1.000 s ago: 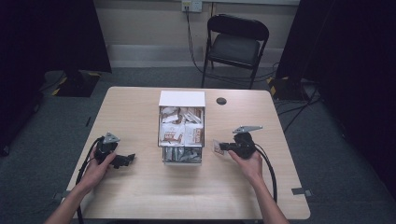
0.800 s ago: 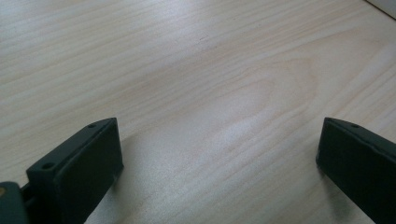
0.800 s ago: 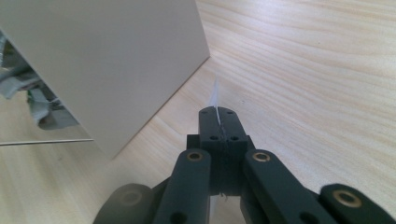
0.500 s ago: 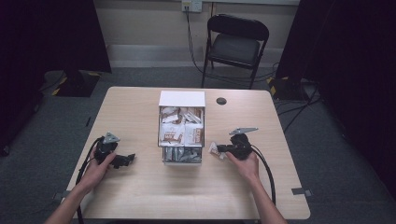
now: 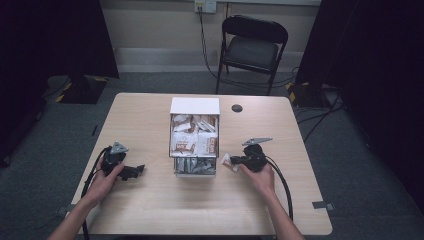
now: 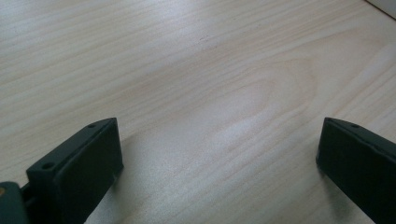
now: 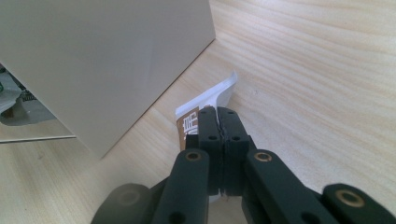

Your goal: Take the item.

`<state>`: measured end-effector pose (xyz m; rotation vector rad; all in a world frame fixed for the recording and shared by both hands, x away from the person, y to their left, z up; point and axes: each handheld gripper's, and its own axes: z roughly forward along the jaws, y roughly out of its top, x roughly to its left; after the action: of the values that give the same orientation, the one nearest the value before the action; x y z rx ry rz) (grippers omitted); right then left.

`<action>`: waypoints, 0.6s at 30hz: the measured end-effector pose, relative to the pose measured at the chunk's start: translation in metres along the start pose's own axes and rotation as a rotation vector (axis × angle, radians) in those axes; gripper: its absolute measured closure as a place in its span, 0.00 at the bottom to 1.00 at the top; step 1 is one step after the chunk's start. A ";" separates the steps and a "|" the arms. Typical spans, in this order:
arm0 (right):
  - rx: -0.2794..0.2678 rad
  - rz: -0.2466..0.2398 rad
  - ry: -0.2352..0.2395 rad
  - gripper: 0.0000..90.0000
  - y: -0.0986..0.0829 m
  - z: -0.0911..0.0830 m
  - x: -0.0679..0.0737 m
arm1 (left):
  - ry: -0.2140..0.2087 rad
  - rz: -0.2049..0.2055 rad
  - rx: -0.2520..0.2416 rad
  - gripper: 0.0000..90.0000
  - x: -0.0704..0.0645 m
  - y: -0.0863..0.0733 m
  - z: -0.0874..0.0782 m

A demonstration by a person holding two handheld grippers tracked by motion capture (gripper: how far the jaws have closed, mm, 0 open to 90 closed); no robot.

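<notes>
A white box (image 5: 194, 106) full of brown and white snack packets (image 5: 194, 140) stands mid-table, with silvery packets at its near end. My right gripper (image 5: 232, 161) sits just right of the box's near corner, shut on one white and brown packet (image 7: 205, 105) that lies low over the wood beside the box wall (image 7: 107, 60). My left gripper (image 5: 137, 171) rests on the table to the left of the box. Its fingers (image 6: 79, 168) stand wide apart over bare wood, open with nothing between them.
A small black round disc (image 5: 237, 108) lies on the table behind the box to the right. A black folding chair (image 5: 254, 45) stands beyond the far edge. Cables trail from both grippers toward the near edge.
My right gripper with its packet has slid lower and slightly toward the near edge beside the box. The left gripper has stayed put.
</notes>
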<state>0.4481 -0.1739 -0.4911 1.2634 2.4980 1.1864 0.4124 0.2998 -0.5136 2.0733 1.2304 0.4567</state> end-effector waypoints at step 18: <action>0.014 0.044 -0.047 0.79 -0.002 0.001 -0.006 | 0.000 0.000 0.000 0.00 0.000 0.000 0.000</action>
<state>0.4511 -0.1782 -0.4946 1.3409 2.4619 1.1367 0.4124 0.2999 -0.5136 2.0739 1.2302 0.4568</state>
